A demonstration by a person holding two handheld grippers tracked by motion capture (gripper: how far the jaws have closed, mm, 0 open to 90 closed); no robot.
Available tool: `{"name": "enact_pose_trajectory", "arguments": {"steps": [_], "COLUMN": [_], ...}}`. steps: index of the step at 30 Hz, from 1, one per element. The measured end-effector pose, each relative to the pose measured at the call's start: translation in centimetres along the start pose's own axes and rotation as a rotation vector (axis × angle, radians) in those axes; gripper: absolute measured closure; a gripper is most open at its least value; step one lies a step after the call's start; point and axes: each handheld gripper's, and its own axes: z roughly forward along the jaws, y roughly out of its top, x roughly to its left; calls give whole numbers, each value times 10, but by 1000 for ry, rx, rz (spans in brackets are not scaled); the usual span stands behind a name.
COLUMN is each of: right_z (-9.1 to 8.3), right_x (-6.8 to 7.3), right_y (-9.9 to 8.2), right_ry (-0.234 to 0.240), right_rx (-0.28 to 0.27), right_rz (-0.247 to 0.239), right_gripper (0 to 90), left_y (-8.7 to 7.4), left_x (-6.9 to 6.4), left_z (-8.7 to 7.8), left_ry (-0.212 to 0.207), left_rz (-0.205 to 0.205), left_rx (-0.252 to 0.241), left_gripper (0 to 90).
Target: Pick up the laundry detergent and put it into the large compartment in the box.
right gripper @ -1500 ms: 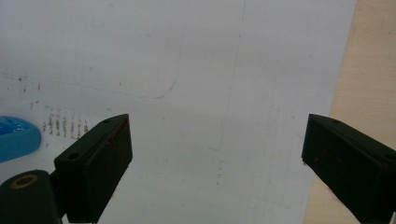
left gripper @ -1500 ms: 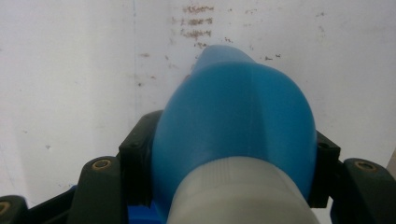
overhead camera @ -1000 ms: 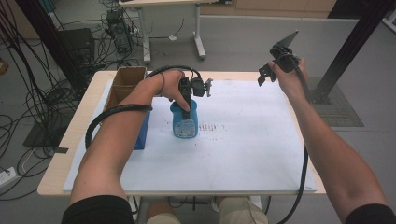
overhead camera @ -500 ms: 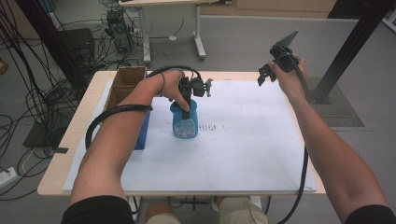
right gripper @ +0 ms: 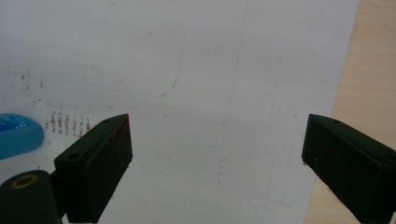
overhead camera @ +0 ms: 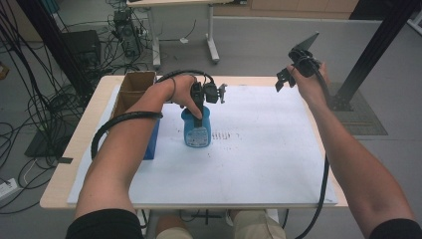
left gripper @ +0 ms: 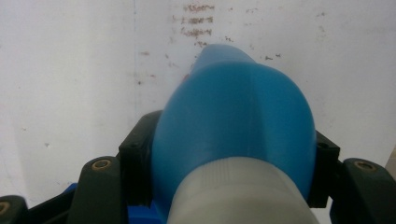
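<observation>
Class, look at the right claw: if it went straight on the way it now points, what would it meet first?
Probably the bare white sheet covering the table: the right claw is open, nothing lies between its jaws, and the blue bottle sits off to one side of that line. Depth is hard to judge.

- Blue bottle clamped between the left gripper's jaws: smooth plastic with a soft sheen; its pale grey neck nearest the camera looks finely ribbed
- Both jaws of the left gripper: matt black plastic, with brass-coloured metal screw heads behind them
- White sheet beyond the spread jaws of the right gripper: matt, paper-like, flecked with brownish marks and faint blue lines
- Table edge outside one right jaw: pale wood, matt
- Box beside the left forearm: brown cardboard, dull
</observation>
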Motion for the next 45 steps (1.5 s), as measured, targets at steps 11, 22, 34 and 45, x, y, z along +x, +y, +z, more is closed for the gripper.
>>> {"name": "enact_pose_trajectory", "arguments": {"steps": [11,22,34,45], "right_z": [0,1,2,2], "right_x": [1,1,2,3], "right_y": [0,0,0,-1], "right_ry": [-3,-2,-4,0], "right_rx": [1,4,6,4], "right_rz": [4,-2,-7,-8], "right_gripper": [86,86,86,86], "left_y": [1,1,0,1], "left_x": [-1,0,0,-2], "left_z": [0,0,0,0], "left_ry": [3,2,2,4], "left_rz": [2,-2,-6,-20], "left_rx": [3,6,4,7], "left_gripper": [372,371,372,372]}}
